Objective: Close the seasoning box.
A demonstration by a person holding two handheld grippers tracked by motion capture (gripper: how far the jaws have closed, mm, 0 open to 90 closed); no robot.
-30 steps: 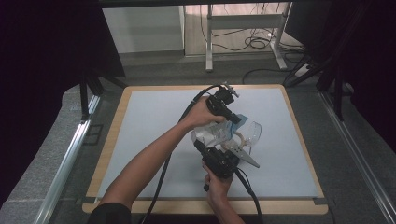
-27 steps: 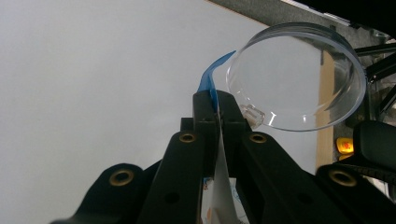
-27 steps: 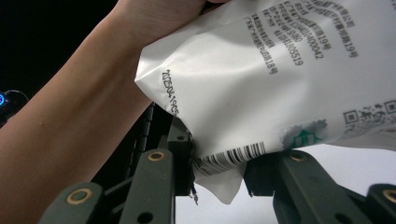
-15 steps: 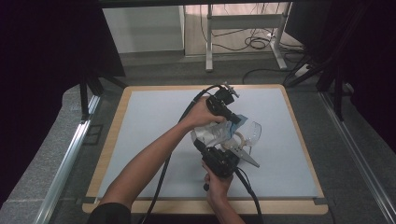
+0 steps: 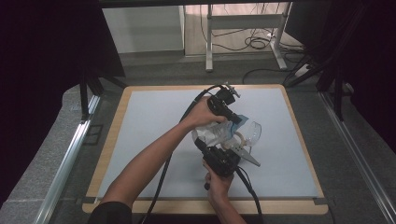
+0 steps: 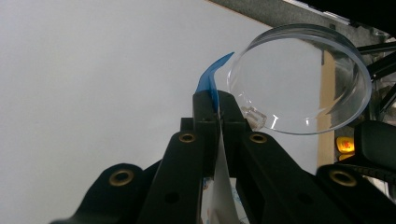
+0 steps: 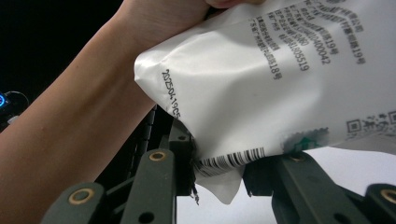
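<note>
A white pouch (image 5: 212, 133) with printed text and a barcode hangs tilted above the grey mat (image 5: 154, 126), held between both grippers. My left gripper (image 5: 232, 117) is shut on its blue top edge (image 6: 211, 79), the jaws pressed together on the strip. My right gripper (image 7: 217, 163) is shut on the pouch's (image 7: 261, 84) bottom seam by the barcode; in the high view the right gripper (image 5: 208, 148) sits just below the pouch. A clear round dish (image 6: 299, 79) lies beyond the left jaws, and the same dish (image 5: 252, 131) rests on the mat right of the pouch.
A pale scoop-like piece (image 5: 243, 151) lies on the mat beside the right gripper. The mat sits on a wooden board (image 5: 112, 140) with metal rails at both sides. A forearm (image 7: 79, 121) crosses the left of the right gripper view.
</note>
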